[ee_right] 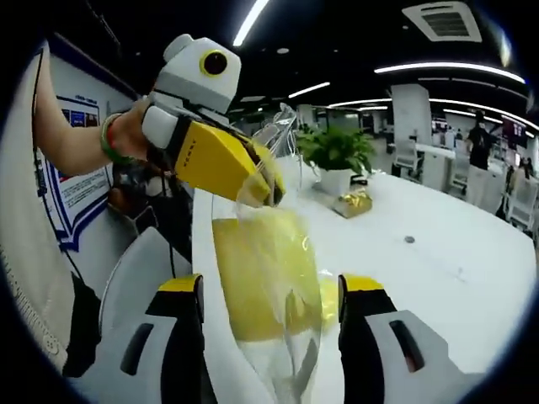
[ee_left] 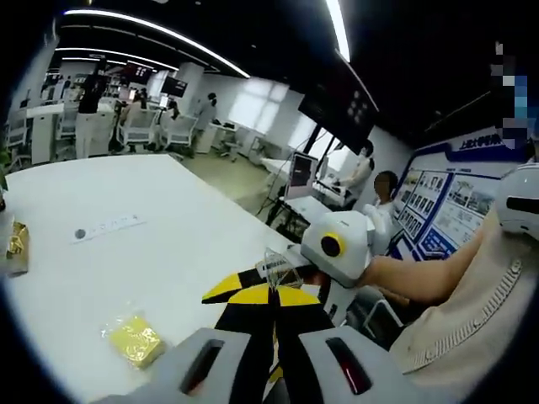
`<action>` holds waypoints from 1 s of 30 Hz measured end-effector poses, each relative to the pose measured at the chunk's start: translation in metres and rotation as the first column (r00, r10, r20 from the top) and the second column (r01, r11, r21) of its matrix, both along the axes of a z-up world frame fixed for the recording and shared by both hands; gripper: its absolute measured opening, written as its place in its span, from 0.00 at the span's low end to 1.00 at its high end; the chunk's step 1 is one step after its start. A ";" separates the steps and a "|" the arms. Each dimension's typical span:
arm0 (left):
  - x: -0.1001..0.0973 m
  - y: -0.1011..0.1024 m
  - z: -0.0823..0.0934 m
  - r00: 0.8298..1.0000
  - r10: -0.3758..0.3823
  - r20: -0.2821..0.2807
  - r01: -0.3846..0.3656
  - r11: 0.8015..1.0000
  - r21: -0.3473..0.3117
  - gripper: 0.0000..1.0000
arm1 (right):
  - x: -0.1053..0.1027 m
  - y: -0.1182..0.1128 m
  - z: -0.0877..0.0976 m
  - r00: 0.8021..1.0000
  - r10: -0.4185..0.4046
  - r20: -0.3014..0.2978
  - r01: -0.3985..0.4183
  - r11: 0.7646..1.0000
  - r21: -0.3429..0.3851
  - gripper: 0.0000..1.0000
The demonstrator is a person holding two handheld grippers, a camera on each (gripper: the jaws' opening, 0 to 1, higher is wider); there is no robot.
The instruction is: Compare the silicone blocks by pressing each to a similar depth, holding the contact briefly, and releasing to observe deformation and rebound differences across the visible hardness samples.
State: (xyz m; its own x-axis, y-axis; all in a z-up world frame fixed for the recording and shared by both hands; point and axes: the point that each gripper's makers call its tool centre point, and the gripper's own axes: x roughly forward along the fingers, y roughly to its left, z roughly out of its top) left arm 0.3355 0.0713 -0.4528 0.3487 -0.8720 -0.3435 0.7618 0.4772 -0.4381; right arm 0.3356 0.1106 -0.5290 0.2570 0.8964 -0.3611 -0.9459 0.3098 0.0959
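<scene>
- In the right gripper view, the right gripper (ee_right: 271, 313) stands with its jaws wide apart, each a dark finger (ee_right: 187, 324) capped in yellow on a grey moulded base.
- Between those jaws hangs a clear plastic bag (ee_right: 282, 269), glossy and crinkled, with a flat yellow silicone block (ee_right: 253, 278) inside it (the film blurs the block's edges); I cannot tell whether either jaw touches the bag.
- Just above the right jaws, the left gripper (ee_right: 263, 183) comes in from the upper left, its yellow-cased jaws closed on the top of the bag, pinching the film into a point.
- A hand (ee_right: 126, 130) with a green band at the wrist holds that gripper's white body.
- In the left gripper view, the left gripper (ee_left: 268, 286) shows black-and-yellow tips meeting together, with a wisp of the clear bag film rising just beyond them.
- Left of these fingers and near them, a second yellow block in a wrapper (ee_left: 135, 341) lies flat on the smooth white table (ee_left: 152, 236).
- Farther out to the left, a thin white strip (ee_left: 105, 227) lies on the table, well apart from the wrapped block.
- Beyond the right jaws, far up the table, stands a leafy plant in a white pot (ee_right: 334, 160), with a small gold foil object (ee_right: 354, 202) just beside it.
</scene>
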 end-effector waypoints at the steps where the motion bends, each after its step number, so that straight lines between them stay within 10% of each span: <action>1: 0.000 0.000 0.000 1.000 -0.001 0.001 0.001 1.000 0.000 0.00 | 0.000 0.000 0.001 1.000 0.002 0.004 -0.002 1.000 0.001 0.55; 30: -0.010 -0.003 -0.006 0.997 -0.070 -0.011 0.070 0.997 0.035 0.00 | -0.010 0.013 -0.005 0.989 0.086 0.120 -0.072 0.991 -0.115 0.19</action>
